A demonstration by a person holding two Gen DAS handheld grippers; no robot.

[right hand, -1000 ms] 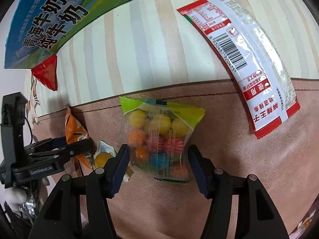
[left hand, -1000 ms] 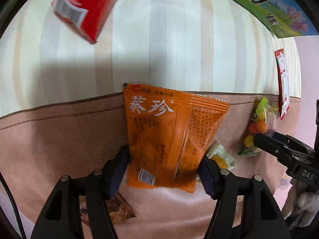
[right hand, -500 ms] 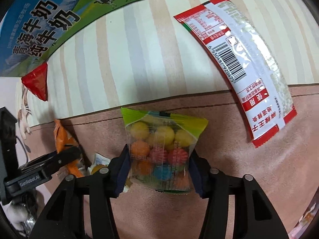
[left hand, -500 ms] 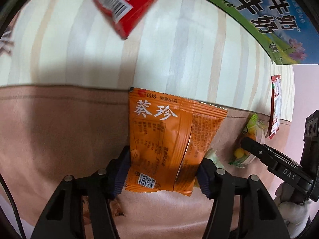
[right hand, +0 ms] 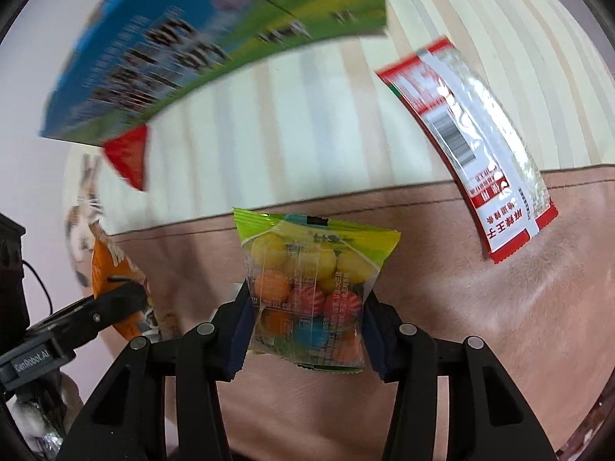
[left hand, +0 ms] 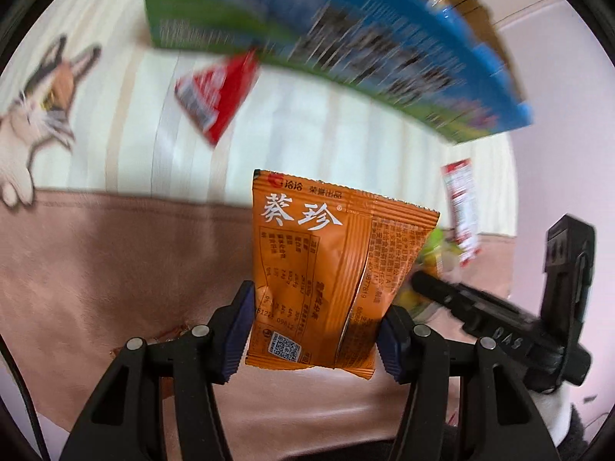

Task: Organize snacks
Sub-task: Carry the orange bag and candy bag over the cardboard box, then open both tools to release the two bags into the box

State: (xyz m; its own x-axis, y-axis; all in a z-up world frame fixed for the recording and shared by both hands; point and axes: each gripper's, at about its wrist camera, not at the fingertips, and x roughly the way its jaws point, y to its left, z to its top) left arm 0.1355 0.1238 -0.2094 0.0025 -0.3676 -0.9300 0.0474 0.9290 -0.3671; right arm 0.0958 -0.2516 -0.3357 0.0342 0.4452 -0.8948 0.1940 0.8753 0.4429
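Note:
An orange snack packet [left hand: 326, 269] with white characters hangs upright between the blue pads of my left gripper [left hand: 317, 326], which is shut on its lower half and holds it above the brown cloth [left hand: 115, 269]. In the right wrist view a clear bag of coloured candy balls [right hand: 307, 269] with a green top sits between the pads of my right gripper [right hand: 307, 330]; the jaws are closing and press on its sides. The two grippers are side by side: the orange packet [right hand: 103, 272] shows at the left of the right wrist view.
A blue and green milk carton [left hand: 346, 38] lies at the far side on the striped cloth [left hand: 307, 134]. A red packet [left hand: 219, 96] lies just in front of it. A long red and white packet [right hand: 472, 146] lies at the right. A small brown wrapper [left hand: 173, 332] lies beneath the left gripper.
Both grippers have closed on their packets and lifted them off the brown cloth. The left one rose more and tilted up, bringing the milk carton into view.

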